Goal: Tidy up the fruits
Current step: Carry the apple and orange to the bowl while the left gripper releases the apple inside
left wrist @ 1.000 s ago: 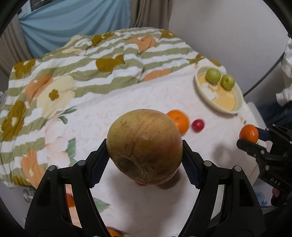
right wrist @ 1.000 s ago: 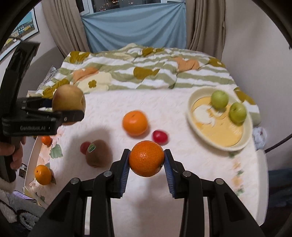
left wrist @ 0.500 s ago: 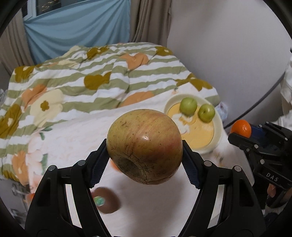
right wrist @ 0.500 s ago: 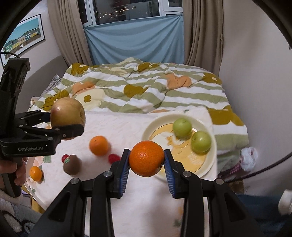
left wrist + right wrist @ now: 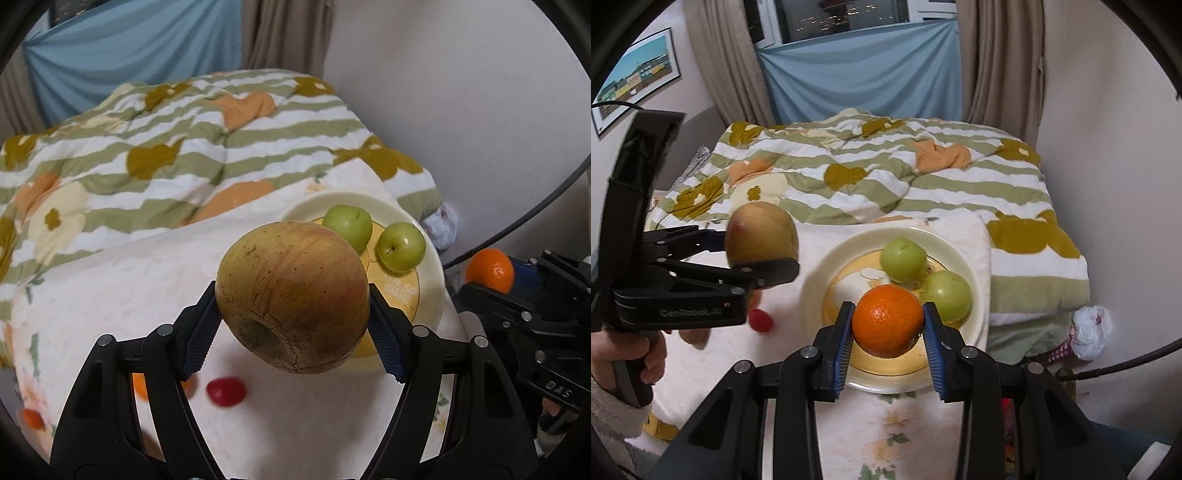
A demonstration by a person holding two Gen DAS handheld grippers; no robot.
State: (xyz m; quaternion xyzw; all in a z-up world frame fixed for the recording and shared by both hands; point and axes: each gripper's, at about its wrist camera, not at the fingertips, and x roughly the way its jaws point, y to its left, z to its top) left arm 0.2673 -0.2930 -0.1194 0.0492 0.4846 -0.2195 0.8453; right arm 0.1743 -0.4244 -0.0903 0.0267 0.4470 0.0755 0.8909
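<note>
My left gripper (image 5: pixel 293 332) is shut on a big yellow-red apple (image 5: pixel 293 295) and holds it in the air just left of the cream plate (image 5: pixel 430 288). My right gripper (image 5: pixel 888 343) is shut on an orange (image 5: pixel 888 319) and holds it over the near part of the plate (image 5: pixel 820 280). Two green apples (image 5: pixel 903 258) (image 5: pixel 947 295) lie on the plate; they also show in the left wrist view (image 5: pixel 349 225) (image 5: pixel 400 245). The left gripper with the apple (image 5: pixel 761 240) shows at the left of the right wrist view. The orange (image 5: pixel 489 269) shows at the right of the left wrist view.
A small red fruit (image 5: pixel 226 391) and an orange (image 5: pixel 140 384) lie on the white floral cloth (image 5: pixel 110 280), left of the plate. A striped quilt (image 5: pixel 886 173) covers the bed behind. A wall stands to the right, and a white plastic bag (image 5: pixel 1089 330) lies past the table's right edge.
Both grippers have moved right toward the plate with their fruit. The plate and green apples now sit close in front; the loose fruits have slid to the left of view.
</note>
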